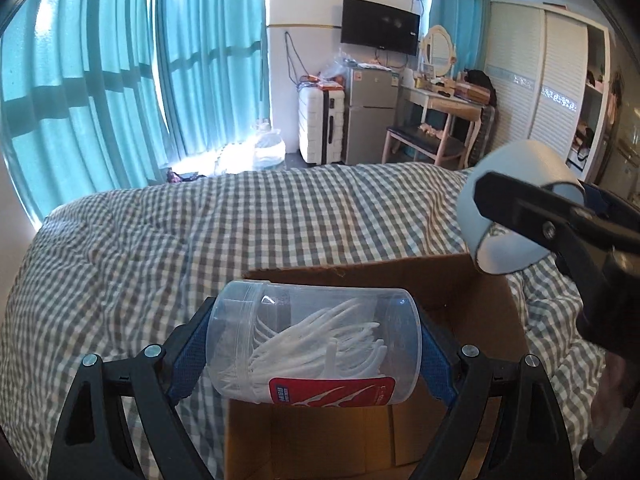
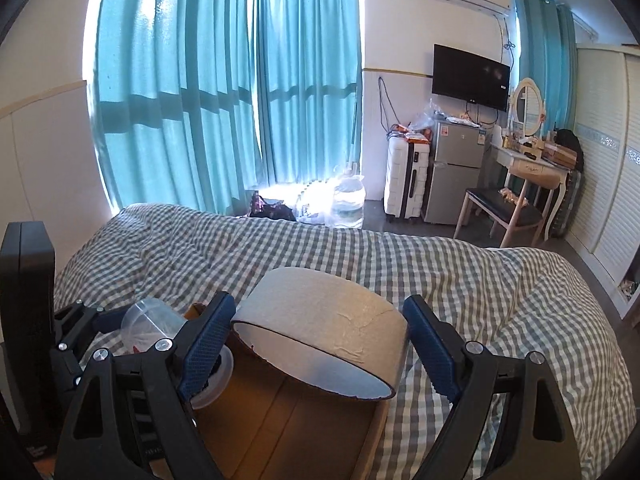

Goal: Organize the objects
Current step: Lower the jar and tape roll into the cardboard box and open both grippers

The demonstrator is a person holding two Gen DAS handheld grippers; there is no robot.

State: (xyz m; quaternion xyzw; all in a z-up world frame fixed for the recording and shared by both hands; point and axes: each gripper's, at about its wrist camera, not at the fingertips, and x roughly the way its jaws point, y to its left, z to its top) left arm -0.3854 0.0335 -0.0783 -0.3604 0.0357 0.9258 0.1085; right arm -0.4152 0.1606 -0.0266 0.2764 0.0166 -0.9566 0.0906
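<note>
My left gripper (image 1: 314, 332) is shut on a clear plastic jar (image 1: 320, 360) of white floss picks with a red label, its blue pads pressing on both ends. The jar lies sideways above an open cardboard box (image 1: 440, 280) on the checked bed. My right gripper (image 2: 318, 304) is shut on a wide grey tape roll (image 2: 320, 312), held over the box's (image 2: 280, 420) right side. In the left wrist view the tape roll (image 1: 520, 160) and right gripper (image 1: 536, 200) hang at the upper right. The right wrist view shows the jar (image 2: 148, 324) in the left gripper (image 2: 148, 340) at lower left.
The grey-and-white checked bedspread (image 1: 200, 232) spreads around the box. Beyond the bed are teal curtains (image 2: 224, 100), a water bottle (image 2: 348, 200) on the floor, a white suitcase (image 2: 406, 176), a small fridge (image 2: 456, 172), a dressing table (image 2: 532, 168) with a chair, and a white wardrobe (image 1: 540, 80).
</note>
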